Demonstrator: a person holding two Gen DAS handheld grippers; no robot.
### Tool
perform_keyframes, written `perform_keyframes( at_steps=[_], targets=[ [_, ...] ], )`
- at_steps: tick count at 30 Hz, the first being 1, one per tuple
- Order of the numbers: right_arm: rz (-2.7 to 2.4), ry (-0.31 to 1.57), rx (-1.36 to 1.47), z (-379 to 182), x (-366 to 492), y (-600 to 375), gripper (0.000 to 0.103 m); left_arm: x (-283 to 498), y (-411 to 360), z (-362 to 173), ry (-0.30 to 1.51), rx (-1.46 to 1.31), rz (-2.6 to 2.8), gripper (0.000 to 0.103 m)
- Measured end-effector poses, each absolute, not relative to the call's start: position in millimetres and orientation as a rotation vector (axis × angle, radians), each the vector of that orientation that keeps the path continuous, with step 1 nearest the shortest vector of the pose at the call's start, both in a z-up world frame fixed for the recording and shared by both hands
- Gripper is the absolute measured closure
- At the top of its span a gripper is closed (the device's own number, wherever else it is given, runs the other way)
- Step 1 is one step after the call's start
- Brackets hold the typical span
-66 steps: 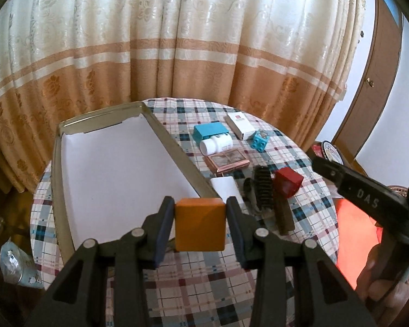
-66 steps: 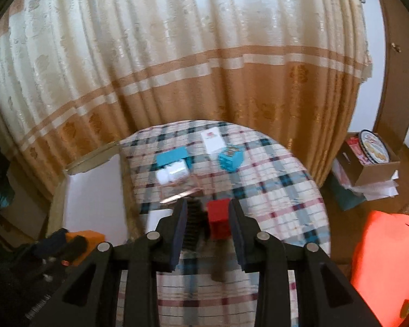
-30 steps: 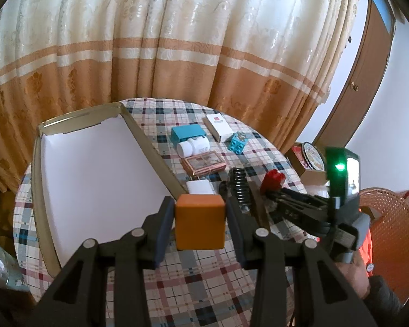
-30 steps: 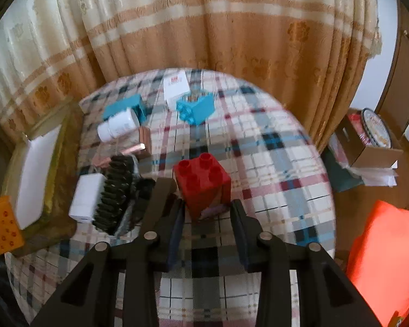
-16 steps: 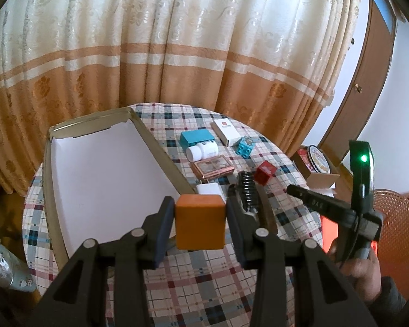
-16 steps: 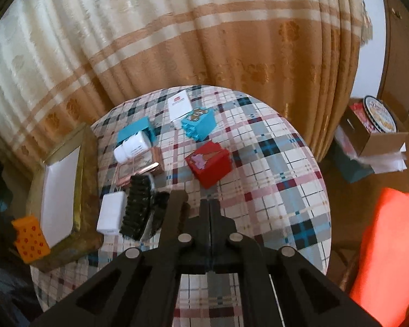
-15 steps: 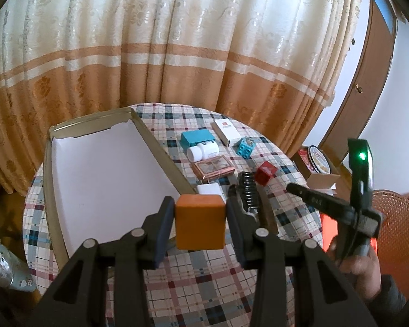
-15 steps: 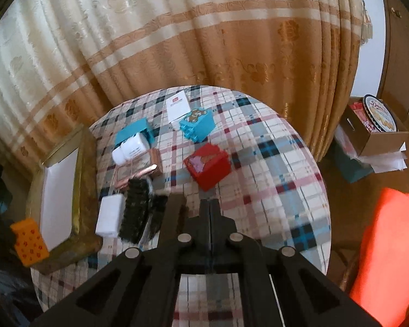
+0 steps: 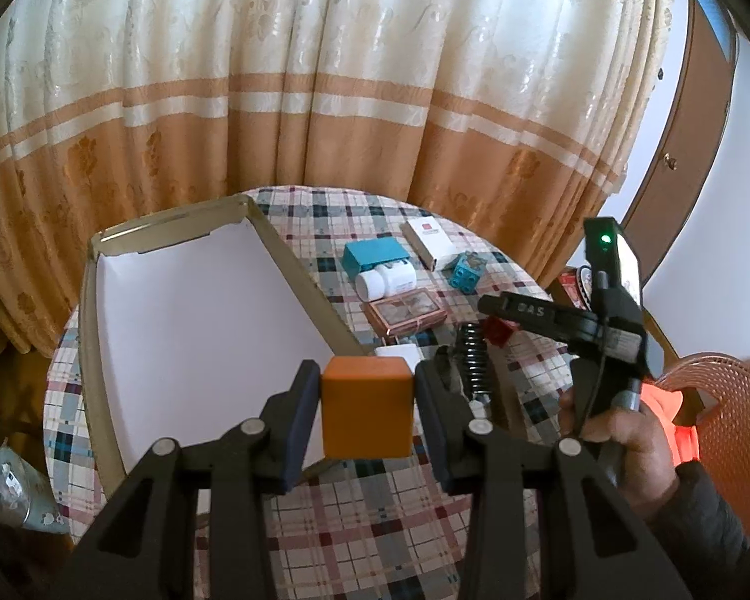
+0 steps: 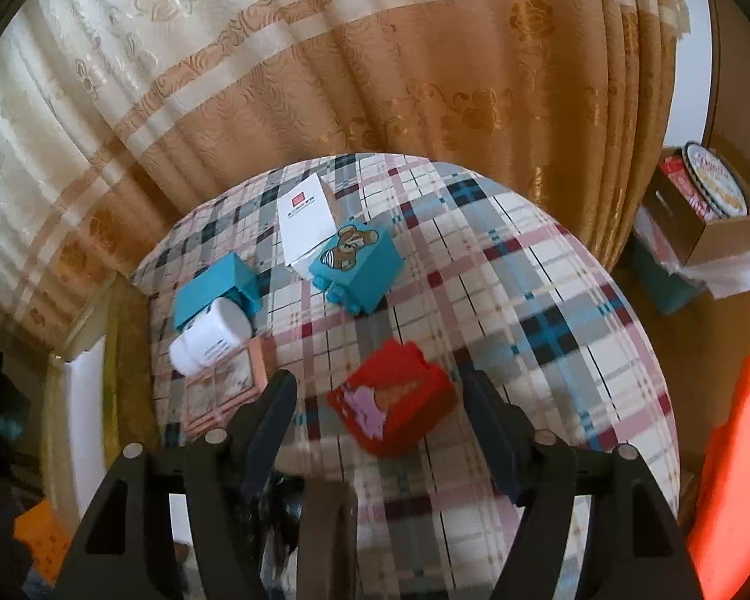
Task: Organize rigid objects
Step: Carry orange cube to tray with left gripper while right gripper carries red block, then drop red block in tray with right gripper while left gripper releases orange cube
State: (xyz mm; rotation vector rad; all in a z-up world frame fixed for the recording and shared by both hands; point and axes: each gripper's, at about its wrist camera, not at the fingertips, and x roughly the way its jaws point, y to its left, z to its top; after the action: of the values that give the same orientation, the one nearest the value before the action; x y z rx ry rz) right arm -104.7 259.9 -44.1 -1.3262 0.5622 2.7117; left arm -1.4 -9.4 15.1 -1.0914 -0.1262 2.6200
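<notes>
Orange block [image 9: 365, 414]: cube-like, no clear long axis; plain face toward the left wrist camera, top edge level. Clamped between the two pads of the left gripper [image 9: 366, 417], fingers narrow, above the near edge of the table [image 9: 355, 540], over the tray's near right corner.

Red brick [image 10: 394, 401]: lies on the checked cloth, tilted, printed face up, long axis running roughly 10 to 4 o'clock in the right wrist view. It sits between the fingers of the right gripper [image 10: 381, 422], whose jaws are opening and stand wide; neither pad touches it. In the left view it is partly hidden behind that gripper.

Tray [image 9: 295, 270]: shallow, gold rim, white floor, holds nothing; long axis from 7 to 1 o'clock in the left view, occupying the table's left half.

Right of the tray, from far to near:
- white box [image 9: 431, 241], red mark on the lid, at the far edge.
- teal box [image 9: 372, 256], with a white bottle [image 9: 386, 281] on its side touching it.
- teal brick [image 10: 357, 263], bear print up, just beside the white box.
- pink frame [image 9: 406, 311], flat, near the bottle.
- white pad [image 9: 399, 355] and black brush [image 9: 474, 362], side by side at the tray's near corner.

Person's hand [image 9: 620, 442], dark sleeve, grips the right gripper's handle at 4 o'clock.
</notes>
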Motion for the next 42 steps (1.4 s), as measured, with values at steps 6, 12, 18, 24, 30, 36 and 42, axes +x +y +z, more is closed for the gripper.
perform_keyframes(
  at_steps=[6, 12, 18, 24, 30, 36, 42],
  targets=[
    [2.703, 0.420, -1.328, -53, -111, 250, 0.048, -6, -12, 13, -0.134, -1.101, 2.622, 0.064],
    [2.713, 0.486, -1.292, -42, -96, 264, 0.048, -8, -19, 11, -0.158, -1.102, 2.620, 0.064],
    [2.818, 0.536, -1.157, 6, -72, 244, 0.048, -8, -31, 13, -0.177, -1.087, 2.645, 0.064],
    [3.053, 0.491, -1.166, 40, -61, 167, 0.048, -7, -54, 16, -0.189, -1.084, 2.723, 0.064],
    [3.167, 0.387, -1.269, 31, -62, 93, 0.048, -8, -77, 6, -0.164, -1.131, 2.793, 0.064],
    [3.188, 0.270, -1.343, 12, -64, 58, 0.048, -13, -82, -6, -0.120, -1.193, 2.808, 0.064],
    [3.176, 0.262, -1.410, -2, -69, 51, 0.047, -17, -83, -17, -0.091, -1.242, 2.811, 0.064]
  ],
)
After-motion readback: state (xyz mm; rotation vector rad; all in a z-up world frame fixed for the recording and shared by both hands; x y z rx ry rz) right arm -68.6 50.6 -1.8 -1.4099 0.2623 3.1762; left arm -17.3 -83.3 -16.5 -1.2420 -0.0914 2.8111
